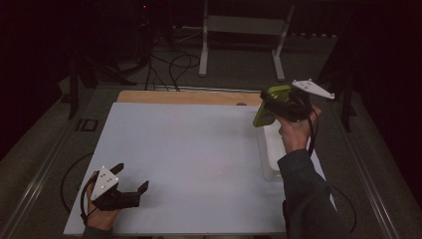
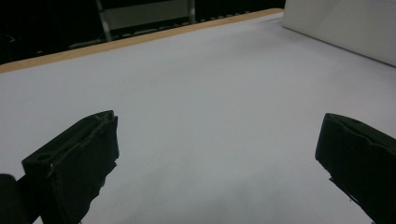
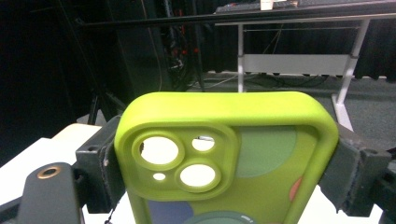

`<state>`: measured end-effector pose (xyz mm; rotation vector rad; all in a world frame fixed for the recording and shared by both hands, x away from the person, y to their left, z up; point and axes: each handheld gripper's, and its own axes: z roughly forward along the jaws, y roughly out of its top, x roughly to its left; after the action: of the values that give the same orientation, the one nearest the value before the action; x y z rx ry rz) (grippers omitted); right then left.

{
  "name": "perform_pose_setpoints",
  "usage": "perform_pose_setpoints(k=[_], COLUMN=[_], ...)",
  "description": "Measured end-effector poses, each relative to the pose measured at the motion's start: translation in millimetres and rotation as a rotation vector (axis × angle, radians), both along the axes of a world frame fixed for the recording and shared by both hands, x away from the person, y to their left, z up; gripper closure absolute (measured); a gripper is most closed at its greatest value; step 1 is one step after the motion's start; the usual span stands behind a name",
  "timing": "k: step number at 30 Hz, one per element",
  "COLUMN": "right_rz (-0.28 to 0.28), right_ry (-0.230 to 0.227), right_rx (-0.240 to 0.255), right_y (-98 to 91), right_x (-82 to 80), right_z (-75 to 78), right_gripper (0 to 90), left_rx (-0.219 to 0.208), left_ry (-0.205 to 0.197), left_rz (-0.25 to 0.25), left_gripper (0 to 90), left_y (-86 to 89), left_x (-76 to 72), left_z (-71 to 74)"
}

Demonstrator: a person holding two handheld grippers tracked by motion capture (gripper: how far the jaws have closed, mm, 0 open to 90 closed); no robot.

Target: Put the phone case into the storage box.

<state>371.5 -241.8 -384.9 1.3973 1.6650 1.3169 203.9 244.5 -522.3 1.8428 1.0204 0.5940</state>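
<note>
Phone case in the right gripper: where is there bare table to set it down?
The white table sheet is bare between the left gripper and the white bin. Room is tighter at the right edge, by the bin, where the right gripper holds the phone case.

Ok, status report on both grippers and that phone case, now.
Right gripper shut on green phone case, raised over white bin. Left gripper open, empty, low over table. Nothing obstructing.

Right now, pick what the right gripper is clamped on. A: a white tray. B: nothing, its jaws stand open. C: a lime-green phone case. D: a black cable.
C: the right gripper has a jaw pressed against each side edge of the lime-green phone case, lifted above the table.
</note>
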Motion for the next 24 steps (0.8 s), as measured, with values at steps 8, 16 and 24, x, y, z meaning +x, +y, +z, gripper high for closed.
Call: perform_pose_setpoints(k=[8,16,24], right_rz=[-0.029,-0.068,-0.101], right_ry=[0.003,0.007,0.027], right_rx=[-0.014,-0.011,-0.011], right_y=[-3.5,-10.6,-18.6], right_x=[5.3,9.7,15.7], right_z=[0.6,-0.7,-5.6], right_gripper=[15.6,15.6,15.6], left_rx=[0.001,0.003,0.008], left_ry=[-0.005,-0.006,-0.006], left_rz=[0.01,0.016,0.016], left_gripper=[0.0,0.0,0.0], left_y=[1.5,2.5,2.1], left_x=[-1.0,-1.7,-1.4], left_z=[-0.4,-1.1,-1.3])
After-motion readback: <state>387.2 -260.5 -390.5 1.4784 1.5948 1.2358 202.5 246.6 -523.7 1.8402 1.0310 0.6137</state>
